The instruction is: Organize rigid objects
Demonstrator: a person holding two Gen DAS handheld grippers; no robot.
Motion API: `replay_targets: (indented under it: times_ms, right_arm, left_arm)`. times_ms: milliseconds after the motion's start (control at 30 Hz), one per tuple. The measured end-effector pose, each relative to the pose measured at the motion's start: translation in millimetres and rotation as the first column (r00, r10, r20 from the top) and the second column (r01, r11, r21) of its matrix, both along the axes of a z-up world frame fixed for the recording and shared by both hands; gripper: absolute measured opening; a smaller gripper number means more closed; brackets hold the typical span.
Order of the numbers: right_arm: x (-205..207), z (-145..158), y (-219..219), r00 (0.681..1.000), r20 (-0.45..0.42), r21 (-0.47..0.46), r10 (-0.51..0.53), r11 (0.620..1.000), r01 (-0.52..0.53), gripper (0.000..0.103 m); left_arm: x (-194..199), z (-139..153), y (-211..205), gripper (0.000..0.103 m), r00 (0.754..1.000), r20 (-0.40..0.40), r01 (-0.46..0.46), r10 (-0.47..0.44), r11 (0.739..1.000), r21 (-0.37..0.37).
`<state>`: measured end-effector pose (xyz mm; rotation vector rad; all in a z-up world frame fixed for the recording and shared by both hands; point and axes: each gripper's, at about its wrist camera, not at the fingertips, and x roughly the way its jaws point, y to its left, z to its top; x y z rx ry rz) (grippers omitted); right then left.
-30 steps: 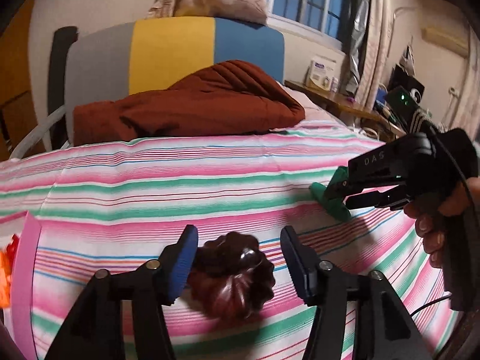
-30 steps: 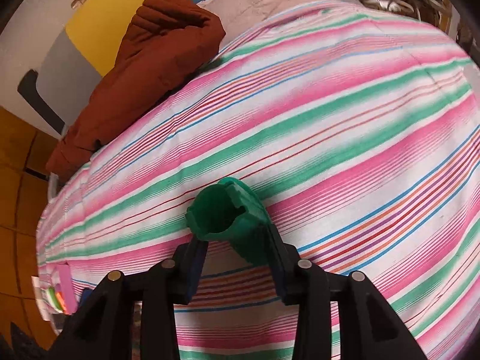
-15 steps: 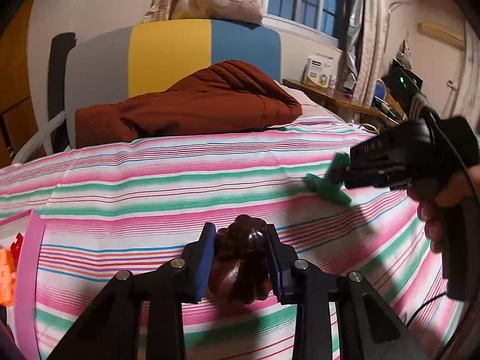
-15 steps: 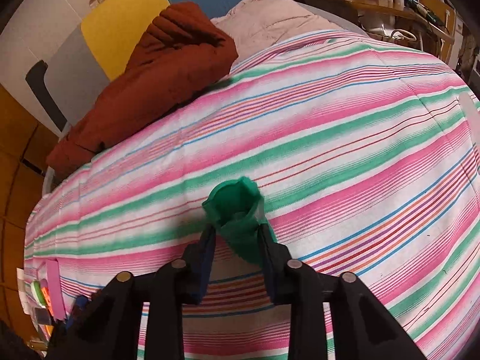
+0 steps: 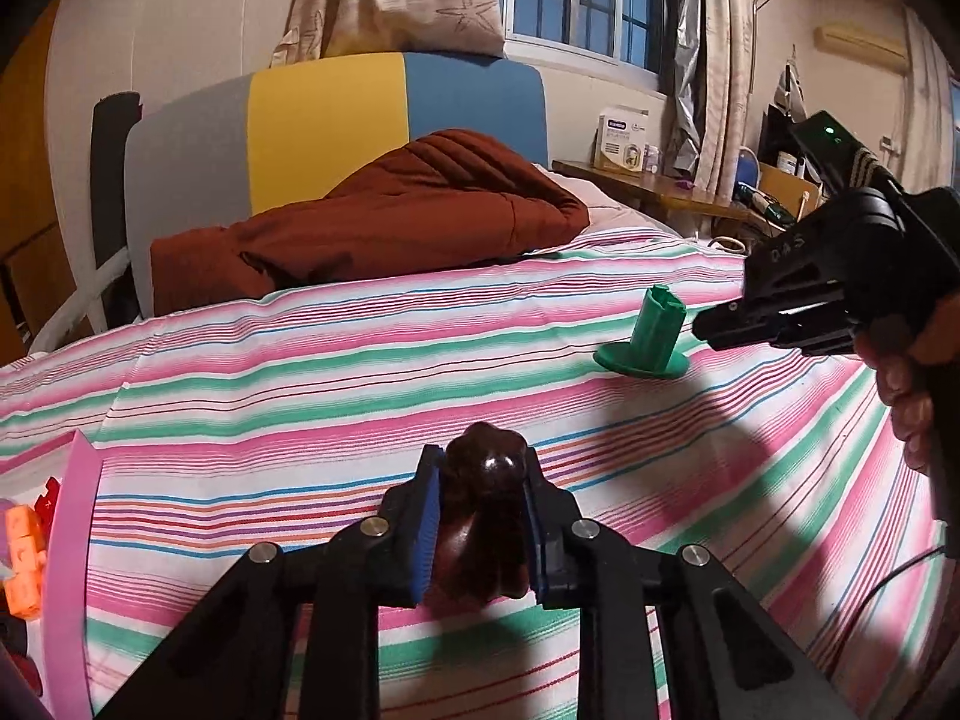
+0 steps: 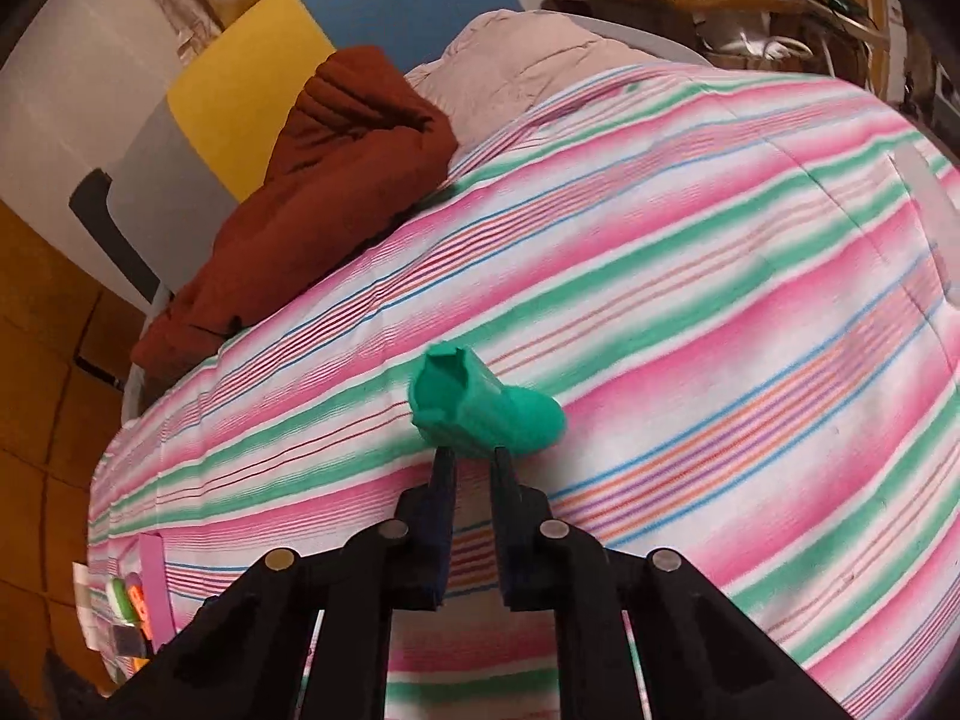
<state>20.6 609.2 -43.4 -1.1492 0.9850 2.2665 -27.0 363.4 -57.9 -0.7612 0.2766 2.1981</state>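
My left gripper (image 5: 480, 468) is shut on a dark brown fluted mould (image 5: 483, 516) and holds it just above the striped bedspread. A green flanged tube (image 5: 651, 339) stands upright on its flange on the bedspread. My right gripper (image 5: 699, 327) is just right of the tube in the left wrist view. In the right wrist view the right gripper (image 6: 471, 456) has its jaws nearly together and empty, with the green tube (image 6: 480, 405) free just beyond the fingertips.
A pink-rimmed tray (image 5: 69, 546) with small orange and red pieces lies at the left edge; it also shows in the right wrist view (image 6: 153, 588). A brown quilt (image 5: 372, 222) lies by the headboard. A cluttered desk (image 5: 678, 186) stands at the right.
My left gripper closed on the brown mould and lifted it. My right gripper let go of the green tube, which now stands upright, and its jaws closed further, empty.
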Motion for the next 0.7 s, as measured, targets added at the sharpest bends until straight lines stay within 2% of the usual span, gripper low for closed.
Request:
replay_targets:
  times_ms: [100,167,233,400,533,567,700]
  right_arm:
    - [4,0,5,0.999,-0.036,0.004,-0.023,1.0,0.023,0.013]
    - [0,2,9,0.997,-0.07,0.038,-0.036,0.999,0.039,0.03]
    - [-7,2,11,0.997,-0.066,0.069,-0.028,0.997,0.033,0.036]
    - [-26,-2,3,0.997,-0.062,0.127,0.048,0.991,-0.039,0.039]
    - [-38,-14,-2,0.997,0.014,0.17,0.072,0.983,-0.074,0.039]
    - [-39,-16,-2,0.997,0.026,0.187,0.072,0.98,-0.076,0.034]
    - [-35,-12,-1,0.998,0.013,0.202,0.065,0.977,-0.066,0.03]
  left_arm:
    - [1,0,0,0.024,1.0,-0.005,-0.002,0.002,1.0,-0.003]
    - [1,0,0,0.024,1.0,-0.006,-0.002,0.002,1.0,-0.002]
    - [0,-1,-1,0.024,1.0,-0.001,-0.001,0.001,1.0,0.005]
    - [-1,-1,-3,0.024,1.0,0.011,0.0,0.0,1.0,0.017]
    - [-2,-2,-3,0.024,1.0,0.013,0.002,-0.002,1.0,0.02]
    - [-3,-2,-4,0.024,1.0,0.013,0.002,-0.002,1.0,0.021]
    - [-4,-2,-6,0.024,1.0,0.017,0.002,-0.002,1.0,0.026]
